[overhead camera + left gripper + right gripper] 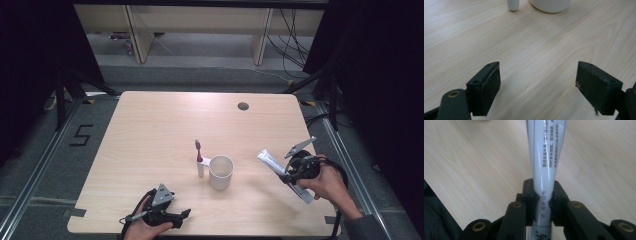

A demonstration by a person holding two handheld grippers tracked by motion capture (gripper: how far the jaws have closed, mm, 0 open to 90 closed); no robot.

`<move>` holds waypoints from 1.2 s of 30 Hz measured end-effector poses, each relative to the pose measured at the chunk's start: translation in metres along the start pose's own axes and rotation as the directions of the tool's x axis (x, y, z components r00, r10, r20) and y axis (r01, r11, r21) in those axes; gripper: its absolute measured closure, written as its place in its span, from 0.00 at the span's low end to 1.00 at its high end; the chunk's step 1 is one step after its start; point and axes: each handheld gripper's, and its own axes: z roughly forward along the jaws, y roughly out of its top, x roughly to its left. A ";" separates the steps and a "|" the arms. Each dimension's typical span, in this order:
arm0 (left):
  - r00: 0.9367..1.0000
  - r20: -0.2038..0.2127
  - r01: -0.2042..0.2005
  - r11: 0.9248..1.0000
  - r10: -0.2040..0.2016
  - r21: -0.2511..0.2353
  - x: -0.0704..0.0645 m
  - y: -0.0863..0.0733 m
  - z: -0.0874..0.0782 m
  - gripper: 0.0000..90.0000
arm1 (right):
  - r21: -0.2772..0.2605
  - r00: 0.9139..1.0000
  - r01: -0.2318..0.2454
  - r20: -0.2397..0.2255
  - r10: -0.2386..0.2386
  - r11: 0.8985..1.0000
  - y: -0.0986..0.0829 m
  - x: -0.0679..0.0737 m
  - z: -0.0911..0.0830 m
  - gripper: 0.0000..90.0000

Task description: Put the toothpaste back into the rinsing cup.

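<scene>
While the right gripper (pixel 289 176) squeezes the toothpaste tube (pixel 546 157) near its middle, the soft, light, slippery tube could bend; the left gripper (pixel 537 86) waits wide apart, holding nothing.

The left hand (pixel 145 227) holds the left gripper (pixel 184 215) low at the near edge with its jaws wide apart, while the right hand (pixel 330 182) holds the right gripper (pixel 286 176) up, tilted, with its jaws squeezed tight together.

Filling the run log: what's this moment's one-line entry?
right gripper: shut on tube | left gripper: open, above table | cup: upright
</scene>
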 end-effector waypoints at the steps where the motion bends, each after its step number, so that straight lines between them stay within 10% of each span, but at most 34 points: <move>1: 1.000 -0.002 0.001 1.000 -0.001 -0.001 0.000 0.000 0.000 0.22 | -0.022 1.000 0.000 0.000 0.000 1.000 0.002 -0.002 -0.001 0.86; 9: 1.000 -0.005 0.009 1.000 -0.009 -0.007 0.000 0.000 -0.001 0.22 | -0.185 0.999 -0.054 -0.020 0.051 0.981 0.017 -0.007 -0.008 0.86; 18: 1.000 -0.006 0.016 1.000 -0.016 -0.018 0.001 0.000 -0.001 0.22 | -0.390 0.997 -0.071 -0.038 0.061 0.918 0.041 -0.005 -0.007 0.86; 24: 1.000 -0.007 0.018 1.000 -0.018 -0.019 0.002 0.000 -0.002 0.22 | -0.442 0.996 -0.079 -0.070 0.054 0.894 0.058 0.000 -0.004 0.86; 36: 1.000 -0.004 0.018 1.000 -0.018 -0.021 0.002 0.000 -0.002 0.22 | -0.599 0.997 -0.009 -0.068 -0.039 0.801 0.087 0.018 -0.003 0.86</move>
